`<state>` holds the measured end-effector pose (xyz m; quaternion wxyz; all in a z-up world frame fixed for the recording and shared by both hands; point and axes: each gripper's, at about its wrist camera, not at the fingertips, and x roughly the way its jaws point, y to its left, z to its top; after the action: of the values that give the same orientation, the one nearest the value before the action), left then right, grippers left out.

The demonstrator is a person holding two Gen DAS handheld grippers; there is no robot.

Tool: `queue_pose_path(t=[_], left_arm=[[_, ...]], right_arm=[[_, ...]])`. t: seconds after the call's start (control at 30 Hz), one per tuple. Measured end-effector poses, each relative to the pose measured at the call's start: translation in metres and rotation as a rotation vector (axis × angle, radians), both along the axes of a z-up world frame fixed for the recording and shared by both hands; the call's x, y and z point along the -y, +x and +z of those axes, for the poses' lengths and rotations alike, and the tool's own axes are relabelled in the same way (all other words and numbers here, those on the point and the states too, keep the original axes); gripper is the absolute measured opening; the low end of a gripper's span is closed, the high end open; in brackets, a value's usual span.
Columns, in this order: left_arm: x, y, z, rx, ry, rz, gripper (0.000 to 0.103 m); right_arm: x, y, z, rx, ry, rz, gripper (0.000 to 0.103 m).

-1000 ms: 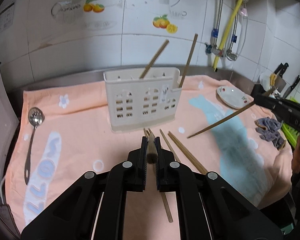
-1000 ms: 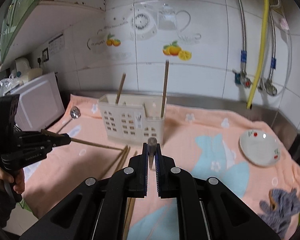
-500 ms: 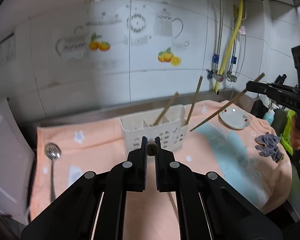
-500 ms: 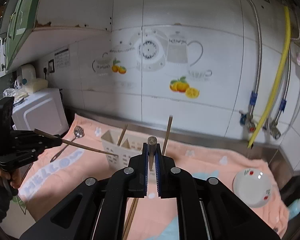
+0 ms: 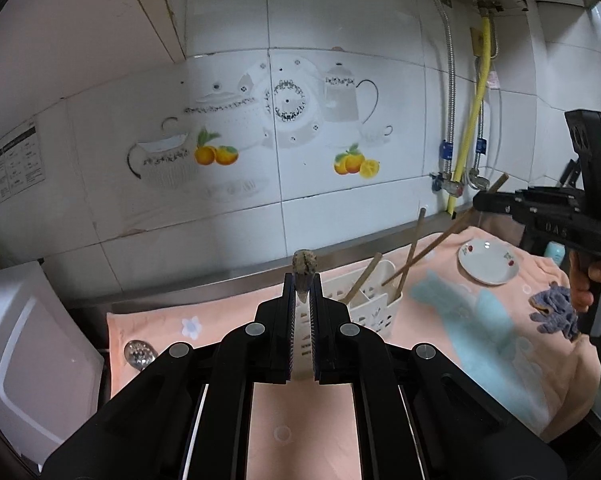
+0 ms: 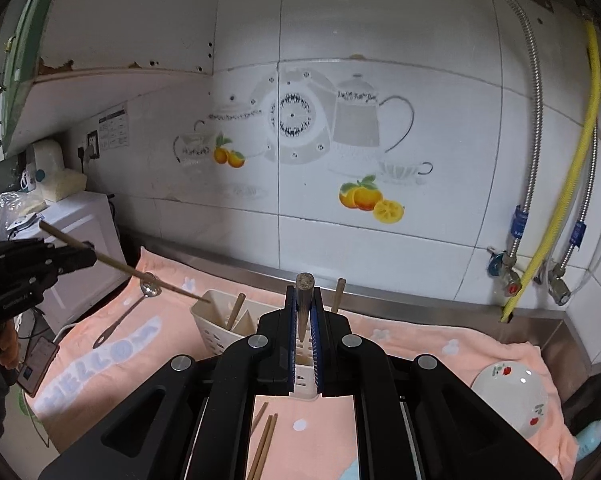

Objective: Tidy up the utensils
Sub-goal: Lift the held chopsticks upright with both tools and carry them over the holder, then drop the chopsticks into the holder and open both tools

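Both tongs (image 5: 302, 300) higher above caddy (image 5: 370, 300)

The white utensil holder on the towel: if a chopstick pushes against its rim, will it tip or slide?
The white utensil holder looks like thin, perforated plastic, so probably light. It holds only two chopsticks, which add little weight, so a sideways push could well tip it. The soft towel beneath likely resists sliding, which favours tipping.
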<state>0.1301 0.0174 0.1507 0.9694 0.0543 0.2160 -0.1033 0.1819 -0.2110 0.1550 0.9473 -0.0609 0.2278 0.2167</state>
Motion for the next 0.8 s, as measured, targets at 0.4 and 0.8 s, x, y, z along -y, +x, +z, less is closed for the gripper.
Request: queue_pose_path(t=[0.4, 0.8], left_arm=[[0.01, 0.077, -0.011, -0.185, 0.035, -0.026, 0.006], [0.01, 0.111, -0.037, -0.291, -0.005, -0.007, 0.007]], right_arm=[[-0.019, 0.052, -0.019, -0.121, -0.055, -0.007, 0.006], [-0.024, 0.073, -0.036, -0.162, -0.059, -0.024, 0.007]])
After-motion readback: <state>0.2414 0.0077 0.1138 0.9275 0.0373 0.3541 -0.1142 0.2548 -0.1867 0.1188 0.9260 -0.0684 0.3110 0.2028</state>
